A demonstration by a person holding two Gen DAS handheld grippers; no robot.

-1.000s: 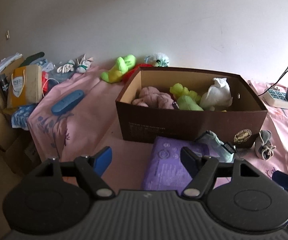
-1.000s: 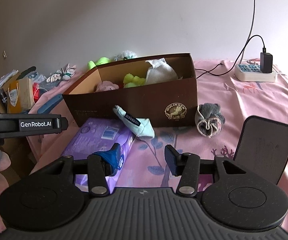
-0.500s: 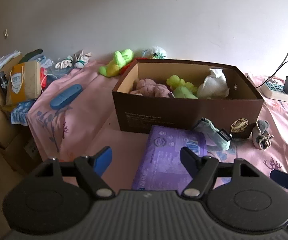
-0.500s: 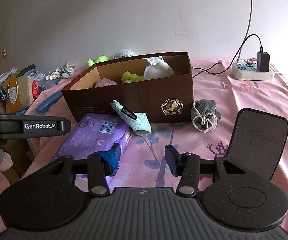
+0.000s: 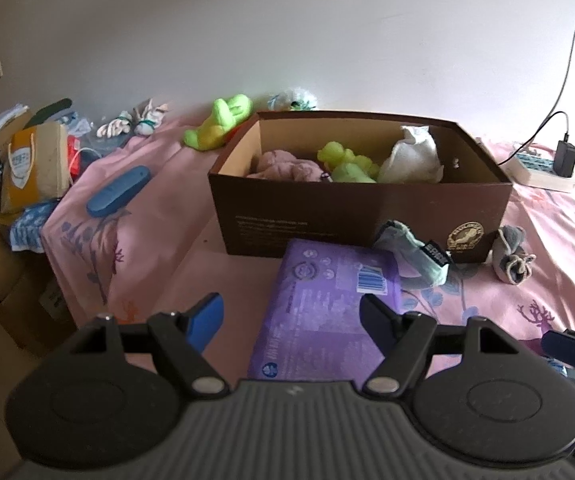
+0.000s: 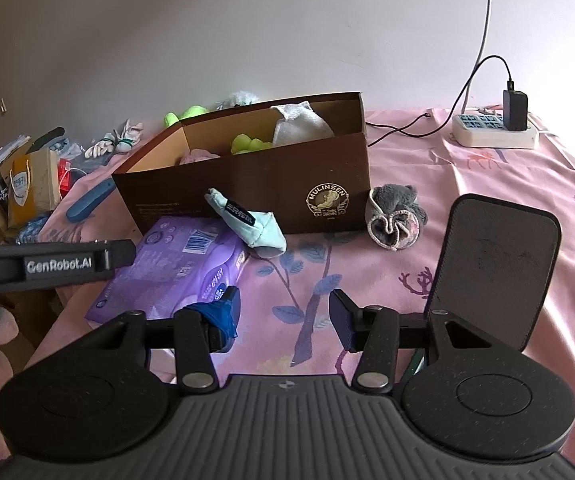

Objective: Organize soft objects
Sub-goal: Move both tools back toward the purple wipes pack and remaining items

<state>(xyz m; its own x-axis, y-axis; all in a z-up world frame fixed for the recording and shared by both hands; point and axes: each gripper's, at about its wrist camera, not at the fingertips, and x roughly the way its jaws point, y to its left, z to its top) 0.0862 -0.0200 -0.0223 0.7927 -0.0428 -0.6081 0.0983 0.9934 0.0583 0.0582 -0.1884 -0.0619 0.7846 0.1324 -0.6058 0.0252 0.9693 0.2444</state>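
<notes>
Soft things still outside the box: a mint pouch (image 6: 253, 226), a grey pouch (image 6: 395, 218) and a purple pack (image 6: 183, 266).

The mint pouch leans against the front wall of the brown box (image 6: 247, 196) with one end on the purple pack; the grey pouch sits just beside the box's right corner on the pink sheet (image 6: 487, 184). Both grippers hang near the pack, holding nothing: the left gripper (image 5: 291, 314) is spread wide, the right gripper (image 6: 283, 312) about half spread. My judgement: take the mint pouch first, pinching its thick middle, not the black tag, lift clear of the wall, and drop it among the toys already inside.
</notes>
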